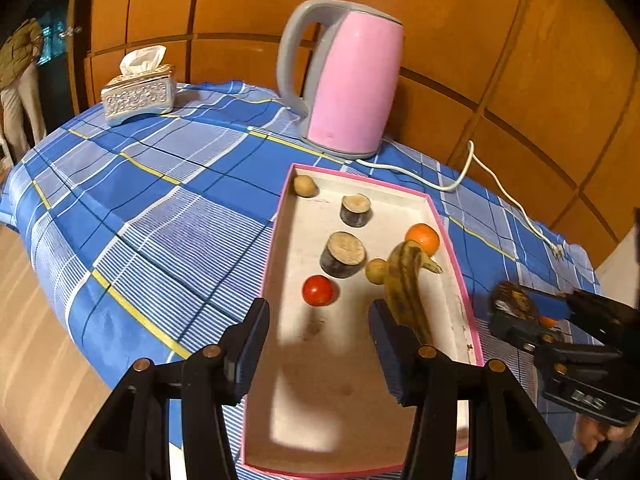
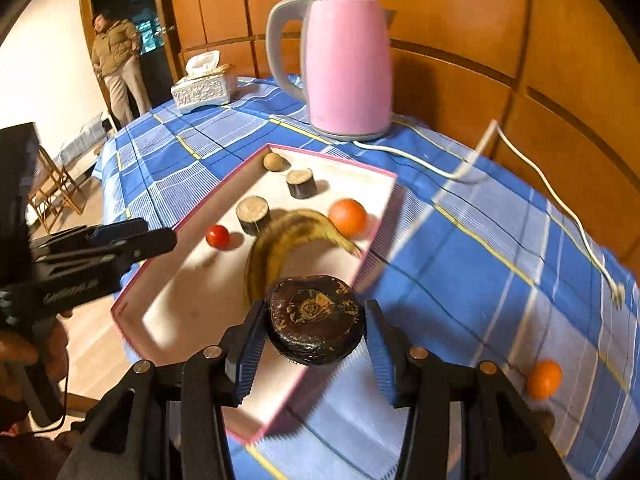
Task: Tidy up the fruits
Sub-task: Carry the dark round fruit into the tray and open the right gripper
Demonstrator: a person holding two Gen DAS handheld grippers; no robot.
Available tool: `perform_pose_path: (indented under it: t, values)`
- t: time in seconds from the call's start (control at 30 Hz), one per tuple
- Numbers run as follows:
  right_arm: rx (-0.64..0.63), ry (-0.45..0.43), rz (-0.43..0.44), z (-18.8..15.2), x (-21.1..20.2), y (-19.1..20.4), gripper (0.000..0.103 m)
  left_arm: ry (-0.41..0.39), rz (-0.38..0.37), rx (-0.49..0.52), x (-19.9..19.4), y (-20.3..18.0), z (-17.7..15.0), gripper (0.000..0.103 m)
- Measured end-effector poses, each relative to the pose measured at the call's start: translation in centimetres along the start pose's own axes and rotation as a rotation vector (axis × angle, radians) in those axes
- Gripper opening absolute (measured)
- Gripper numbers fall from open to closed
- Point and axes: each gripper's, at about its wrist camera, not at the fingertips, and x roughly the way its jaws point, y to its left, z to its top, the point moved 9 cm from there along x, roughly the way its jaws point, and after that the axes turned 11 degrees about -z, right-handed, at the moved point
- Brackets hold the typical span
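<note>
Orange-brown wood panelling (image 2: 500,32) rises beyond the jaws; left of them a white wall (image 2: 48,60), a dark doorway (image 2: 120,0), pale wood floor (image 1: 36,340) and a wooden chair (image 2: 52,192)

Pink kettle (image 1: 352,80) with grey handle, blue checked tablecloth (image 1: 160,200) with yellow lines, pink-rimmed white tray (image 1: 456,264), red tomato (image 1: 318,290).

We note a table under a blue plaid cloth (image 1: 152,216) bearing a pink-rimmed tray (image 1: 276,236), a pink kettle (image 1: 352,80) with its white cord (image 1: 500,188), a silver tissue box (image 1: 138,96), and one loose orange (image 2: 543,378).
</note>
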Motion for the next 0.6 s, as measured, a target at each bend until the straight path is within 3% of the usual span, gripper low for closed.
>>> perform_pose_path:
  t: [0.23,0.33,0.6]
  values:
    - [0.007,0.049,0.001,1.4,4.4,0.9,0.05,0.006,0.004,-0.016,0.1,0.7,-0.1,0.052]
    - [0.05,0.041,0.042,1.5,4.3,0.7,0.067,0.011,0.004,-0.022,0.2,0.8,-0.3,0.052]
    - [0.095,0.021,0.034,0.5,2.9,-0.4,0.067,0.024,-0.013,0.013,0.5,-0.8,-0.5,0.052]
